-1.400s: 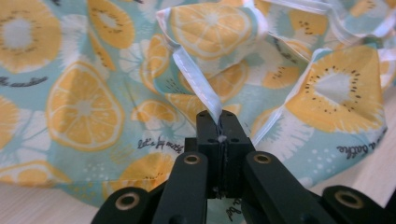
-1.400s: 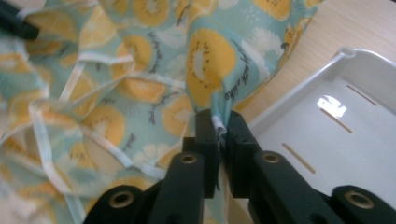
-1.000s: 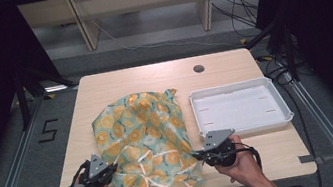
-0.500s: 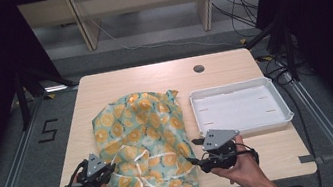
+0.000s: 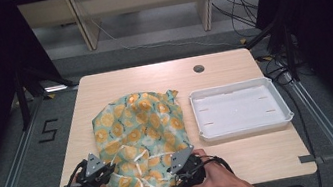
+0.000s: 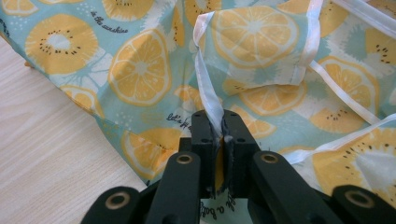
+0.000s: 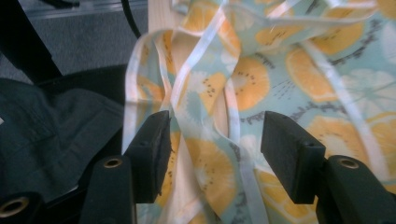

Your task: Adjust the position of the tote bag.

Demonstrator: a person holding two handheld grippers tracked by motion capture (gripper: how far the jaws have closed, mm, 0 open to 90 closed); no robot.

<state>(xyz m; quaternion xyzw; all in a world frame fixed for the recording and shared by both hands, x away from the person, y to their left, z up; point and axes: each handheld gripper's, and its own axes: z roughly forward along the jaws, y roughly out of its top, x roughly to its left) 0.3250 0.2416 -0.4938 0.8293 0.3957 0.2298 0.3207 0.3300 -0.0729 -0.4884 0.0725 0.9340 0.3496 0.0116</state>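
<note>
A teal cloth [image 5: 139,125] printed with orange slices and trimmed with white straps lies crumpled on the wooden table [image 5: 152,78], its near part hanging over the front edge. My left gripper [image 5: 110,171] is at the cloth's near left corner, and in the left gripper view it [image 6: 217,122] is shut on a white strap [image 6: 205,88]; its jaws have eased slightly but still pinch the strap. My right gripper [image 5: 174,183] is at the front edge. Its jaws have just opened, and it [image 7: 215,126] stands open with a cloth fold [image 7: 205,163] hanging loose between the pads.
An empty white tray [image 5: 238,110] sits at the right of the table, beside the cloth. A round cable hole [image 5: 198,68] is near the far edge. In the right gripper view, dark clothing [image 7: 56,135] lies below the table's front edge.
My right gripper has opened, letting go of the cloth, and moved left and down toward the table's front edge. The left gripper has stayed put.
</note>
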